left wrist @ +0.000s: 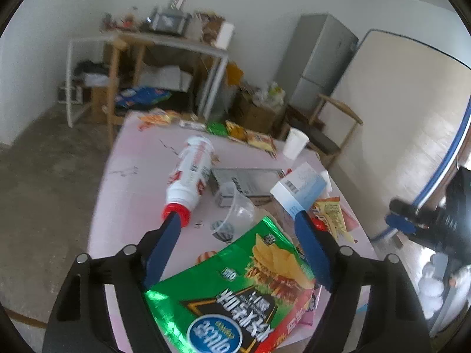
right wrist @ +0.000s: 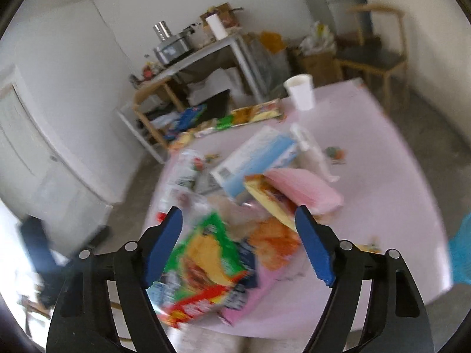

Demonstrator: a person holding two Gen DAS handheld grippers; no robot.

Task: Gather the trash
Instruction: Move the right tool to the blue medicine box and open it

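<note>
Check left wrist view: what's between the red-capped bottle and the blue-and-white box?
A clear plastic cup on its side and a flat grey box lie between the bottle and the blue-and-white box.

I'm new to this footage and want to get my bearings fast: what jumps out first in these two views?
A shiny green chip bag fills the near foreground, lying on the pink table between the left gripper's open blue fingers. Behind it a white bottle with a red cap lies on its side, beside a clear plastic cup and a blue-and-white box. A white paper cup stands upright at the far edge.
</note>
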